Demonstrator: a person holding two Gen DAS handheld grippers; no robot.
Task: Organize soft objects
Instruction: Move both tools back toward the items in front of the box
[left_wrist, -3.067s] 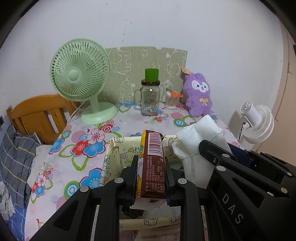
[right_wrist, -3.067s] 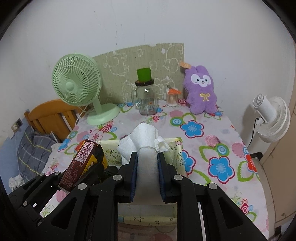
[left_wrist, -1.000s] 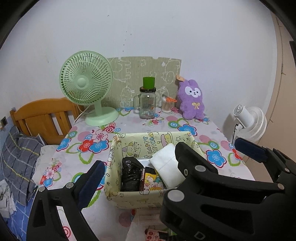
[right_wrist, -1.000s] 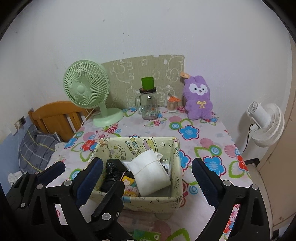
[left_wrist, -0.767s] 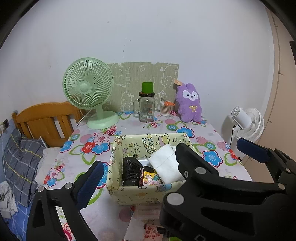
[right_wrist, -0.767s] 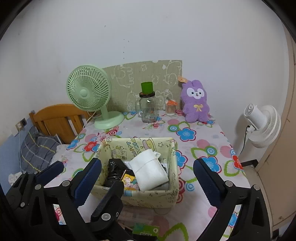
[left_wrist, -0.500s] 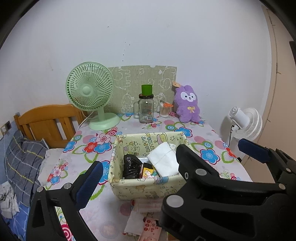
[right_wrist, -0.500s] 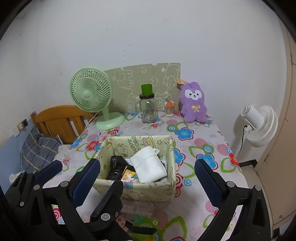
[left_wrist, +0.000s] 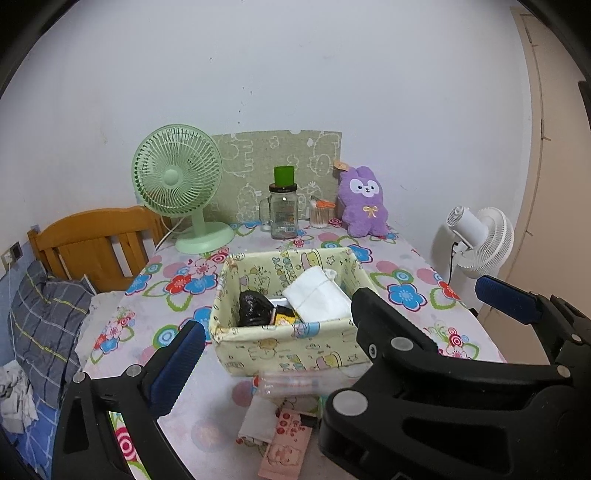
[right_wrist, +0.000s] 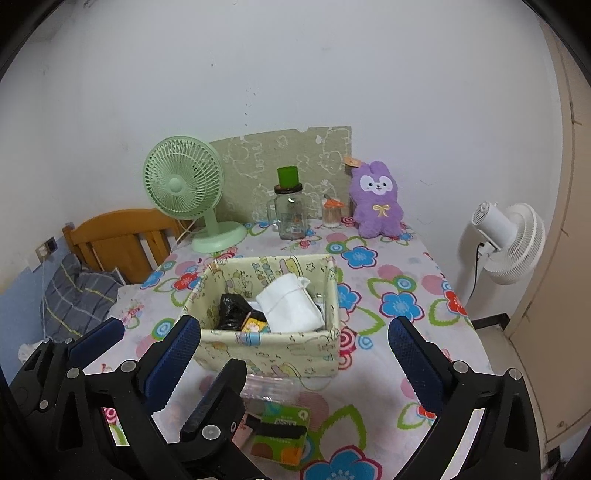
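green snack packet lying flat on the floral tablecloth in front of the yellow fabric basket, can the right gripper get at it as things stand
Probably yes. The green snack packet lies on the floral tablecloth, in front of the yellow fabric basket, uncovered from above. The right gripper is open and empty. The left gripper sits close beside the packet and could crowd the approach.

pale yellow cartoon-print fabric bin (right_wrist: 273, 347), floral tablecloth (right_wrist: 399, 280)

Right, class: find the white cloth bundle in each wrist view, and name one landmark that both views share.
Left wrist view: the white cloth bundle lies in the right half of the yellow fabric basket, just above picture centre.
Right wrist view: the bundle lies right of middle in the basket, near picture centre.
Shared landmark: the purple plush rabbit at the table's back edge.
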